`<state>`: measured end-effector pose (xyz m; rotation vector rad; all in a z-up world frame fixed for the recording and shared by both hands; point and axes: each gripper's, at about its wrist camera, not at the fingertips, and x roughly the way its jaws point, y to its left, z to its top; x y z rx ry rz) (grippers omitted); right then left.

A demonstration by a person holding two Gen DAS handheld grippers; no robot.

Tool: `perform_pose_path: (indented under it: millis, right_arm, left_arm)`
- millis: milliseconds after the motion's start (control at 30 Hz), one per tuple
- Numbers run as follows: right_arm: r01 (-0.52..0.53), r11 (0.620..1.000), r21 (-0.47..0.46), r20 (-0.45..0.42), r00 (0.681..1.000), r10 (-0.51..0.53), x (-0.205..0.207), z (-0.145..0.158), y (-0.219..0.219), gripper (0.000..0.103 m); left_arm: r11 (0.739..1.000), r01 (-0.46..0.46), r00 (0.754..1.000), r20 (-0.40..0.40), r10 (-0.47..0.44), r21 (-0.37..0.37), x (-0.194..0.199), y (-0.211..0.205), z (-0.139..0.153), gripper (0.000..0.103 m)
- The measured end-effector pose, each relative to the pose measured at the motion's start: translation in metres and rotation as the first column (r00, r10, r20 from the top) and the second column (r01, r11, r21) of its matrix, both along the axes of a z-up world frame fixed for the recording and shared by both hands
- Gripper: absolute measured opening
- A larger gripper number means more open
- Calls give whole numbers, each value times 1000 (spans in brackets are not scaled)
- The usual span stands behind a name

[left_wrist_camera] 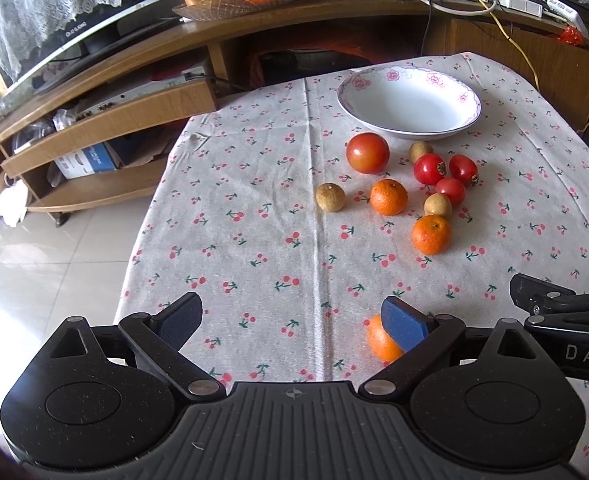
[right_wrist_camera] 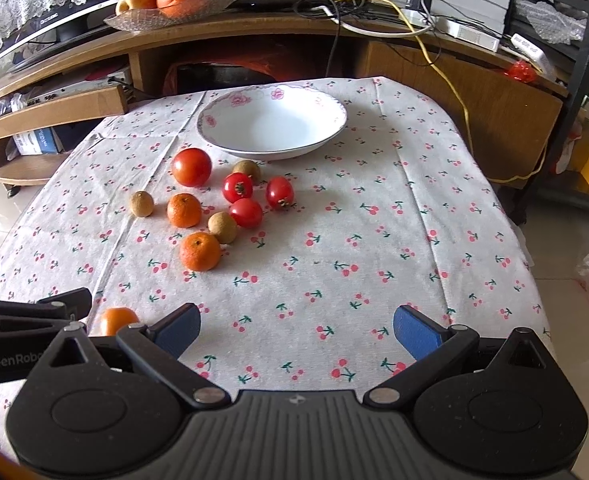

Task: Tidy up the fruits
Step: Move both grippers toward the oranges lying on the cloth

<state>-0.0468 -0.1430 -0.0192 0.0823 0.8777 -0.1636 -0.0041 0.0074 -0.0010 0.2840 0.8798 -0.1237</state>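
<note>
On the cloth-covered counter (right_wrist_camera: 334, 280), nothing has yet gone into the white bowl (right_wrist_camera: 272, 122), which sits empty at twelve o'clock in the right wrist view. The loose fruit lies in a cluster just short of the bowl, toward ten o'clock: a large tomato (right_wrist_camera: 191, 167), three small red tomatoes (right_wrist_camera: 246, 213), two mandarins (right_wrist_camera: 199, 251) and three small brown fruits (right_wrist_camera: 141, 203). One more mandarin, the near mandarin (left_wrist_camera: 380, 342), lies apart from them at five o'clock in the left wrist view, just beside the right finger of the left gripper (left_wrist_camera: 294, 324).

Both the left gripper and the right gripper (right_wrist_camera: 296, 330) have jaws spread wide and hold nothing, so the job looks to be at its very start: choosing a first fruit.

The next move likely calls for reaching forward, straddling one fruit and closing gently.

All fruits are roundish, with no real long axis; the mandarin at the cluster's near edge shows its stem end up.
</note>
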Motion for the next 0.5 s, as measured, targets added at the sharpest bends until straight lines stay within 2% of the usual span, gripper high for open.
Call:
perform_pose_path:
  millis: [500]
  right_arm:
    - [-103,995,-2,-9,995,103,1,-3,26,102]
  left_arm:
    - [999,-29,999,-11,30,43,-8,22,0,97]
